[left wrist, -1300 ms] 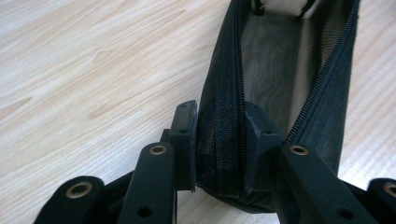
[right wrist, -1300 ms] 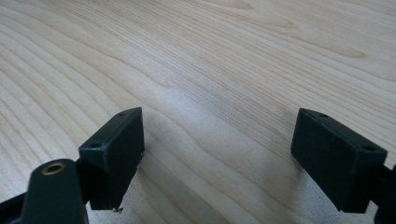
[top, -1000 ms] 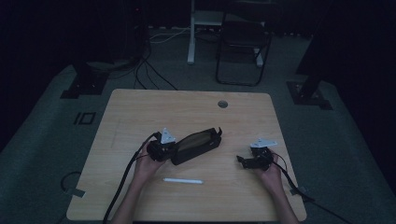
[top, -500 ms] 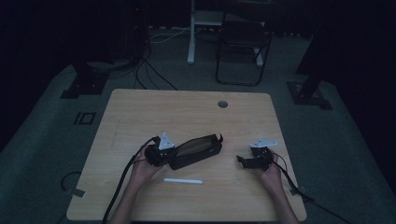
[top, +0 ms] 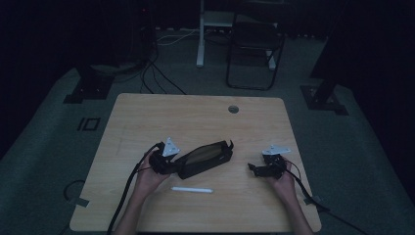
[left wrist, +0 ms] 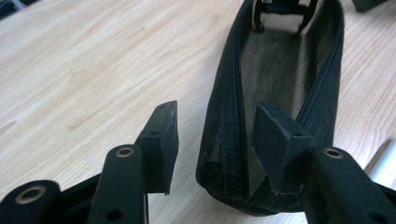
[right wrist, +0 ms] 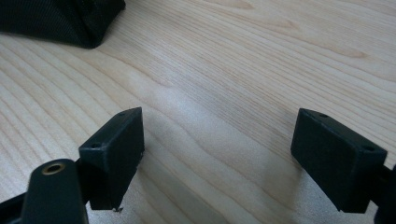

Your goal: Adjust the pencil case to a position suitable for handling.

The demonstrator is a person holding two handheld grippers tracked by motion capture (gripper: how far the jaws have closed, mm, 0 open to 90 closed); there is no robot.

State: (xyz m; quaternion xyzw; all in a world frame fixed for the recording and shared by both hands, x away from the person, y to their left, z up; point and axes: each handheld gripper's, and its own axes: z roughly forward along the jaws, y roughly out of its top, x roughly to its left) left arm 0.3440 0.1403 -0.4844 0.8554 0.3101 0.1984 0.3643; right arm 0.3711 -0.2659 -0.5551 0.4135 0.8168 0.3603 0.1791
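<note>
Pale wood-grain worktop (top: 147,127) with a small round cable hole (top: 233,109) near its far edge, sitting in a really dim room: grey carpet, cables on the floor, and a dark chair (top: 254,54) standing behind the worktop. A black mesh pouch (top: 204,159) lay unzipped near the middle, mouth open, and a white pen (top: 192,189) lay just in front of it, apart from it. The left hand-held gripper (left wrist: 215,140) sat right at the pouch's near end; its jaws had just been opening, so they stood partly apart, one jaw outside the pouch wall and the other inside, not pressing on it. The right hand-held gripper (right wrist: 217,154) was spread wide over bare wood, well off to the pouch's right.
</note>
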